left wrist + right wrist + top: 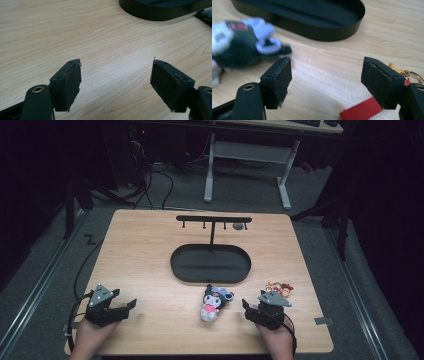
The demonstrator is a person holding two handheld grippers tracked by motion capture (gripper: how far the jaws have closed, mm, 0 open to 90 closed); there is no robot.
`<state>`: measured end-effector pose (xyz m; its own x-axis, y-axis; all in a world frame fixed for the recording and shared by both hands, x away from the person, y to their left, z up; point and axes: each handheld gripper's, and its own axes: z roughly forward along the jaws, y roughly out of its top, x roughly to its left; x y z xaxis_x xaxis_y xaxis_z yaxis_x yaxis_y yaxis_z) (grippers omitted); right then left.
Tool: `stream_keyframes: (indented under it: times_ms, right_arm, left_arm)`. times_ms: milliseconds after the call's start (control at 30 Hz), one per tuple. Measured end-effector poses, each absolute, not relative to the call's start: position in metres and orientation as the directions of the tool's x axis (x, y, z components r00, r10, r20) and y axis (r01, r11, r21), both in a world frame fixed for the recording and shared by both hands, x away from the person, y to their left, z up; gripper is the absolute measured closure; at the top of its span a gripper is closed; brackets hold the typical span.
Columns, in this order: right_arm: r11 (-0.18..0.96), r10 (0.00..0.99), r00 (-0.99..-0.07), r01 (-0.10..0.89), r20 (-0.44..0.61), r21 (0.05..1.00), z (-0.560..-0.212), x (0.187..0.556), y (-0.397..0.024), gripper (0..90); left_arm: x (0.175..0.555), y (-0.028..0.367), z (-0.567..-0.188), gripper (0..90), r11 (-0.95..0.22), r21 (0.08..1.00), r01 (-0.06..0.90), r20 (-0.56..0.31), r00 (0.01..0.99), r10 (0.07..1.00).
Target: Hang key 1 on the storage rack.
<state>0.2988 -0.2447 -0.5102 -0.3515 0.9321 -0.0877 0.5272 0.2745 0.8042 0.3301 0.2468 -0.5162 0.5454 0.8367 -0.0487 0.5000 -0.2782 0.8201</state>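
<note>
One plush toy [214, 302], two keychain figures [280, 289]

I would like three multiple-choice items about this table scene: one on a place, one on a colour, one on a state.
1. Where does the plush toy lie?
A. inside the tray
B. on the table between the tray and the right gripper
C. hanging from the rack

2. What colour is the oval tray?
A. black
B. white
C. red

3. How does the left gripper stand?
A. shut on the toy
B. shut on nothing
C. open, with nothing between its jaws

Answers: 1 B, it rests on bare wood near the right gripper; 2 A, its rim is black; 3 C, only table shows between the pads.
</note>
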Motion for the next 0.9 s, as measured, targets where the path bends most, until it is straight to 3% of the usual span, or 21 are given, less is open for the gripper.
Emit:
stream_keyframes:
  times_ms: [900]
  right_arm:
    - [0.219,0.936,-0.352,0.573,-0.004,0.790,-0.513,0.292,-0.269,22.6]
  left_arm:
    - [0.336,0.224,-0.520,25.8,-0.328,0.817,0.475,-0.036,0.609,0.793]
